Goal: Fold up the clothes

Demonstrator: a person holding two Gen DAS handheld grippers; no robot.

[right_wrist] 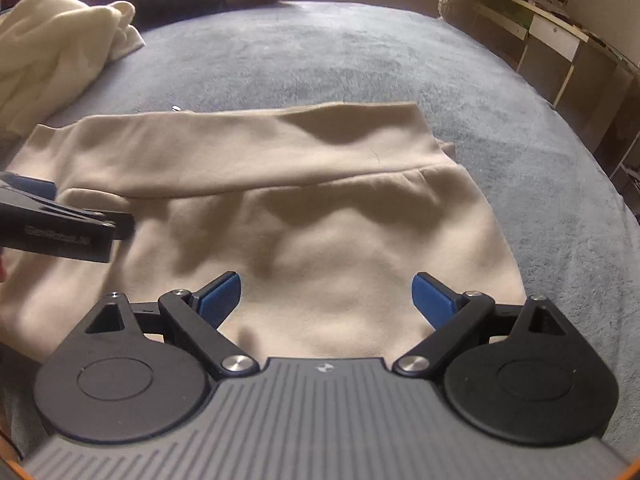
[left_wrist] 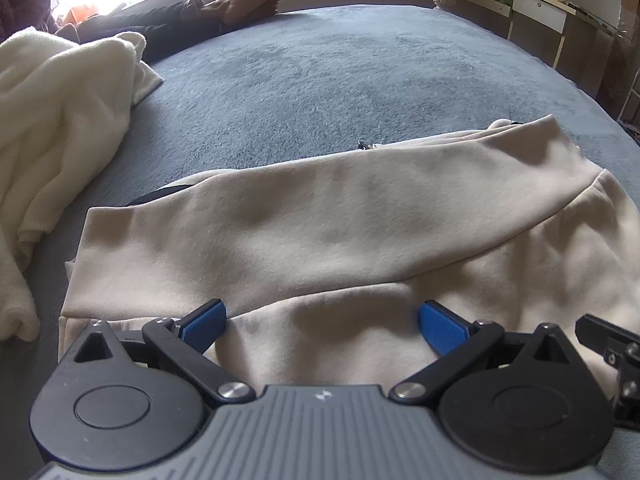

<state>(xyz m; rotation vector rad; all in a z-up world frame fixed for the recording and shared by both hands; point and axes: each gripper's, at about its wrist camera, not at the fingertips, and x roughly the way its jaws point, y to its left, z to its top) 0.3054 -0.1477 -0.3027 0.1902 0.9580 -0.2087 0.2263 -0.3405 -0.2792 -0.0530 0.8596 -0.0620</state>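
Beige garment (left_wrist: 320, 240) flat on blue bedspread (left_wrist: 320, 72), sleeve folded across top. Both tongs spread wide, gripping nothing: left gripper (left_wrist: 322, 320), right gripper (right_wrist: 326, 294) over near hem, likely lining up a pinch. Cream pile (left_wrist: 60, 120) left of garment.

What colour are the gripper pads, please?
Blue pads, on black arms; clearest in the right wrist view.

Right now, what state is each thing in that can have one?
Left gripper: jaws open, holding nothing, over the beige garment.
Right gripper: jaws open, holding nothing.
Beige garment: lying flat on the blanket, partly folded.
White garment: crumpled, unfolded.
Blue blanket: spread out.
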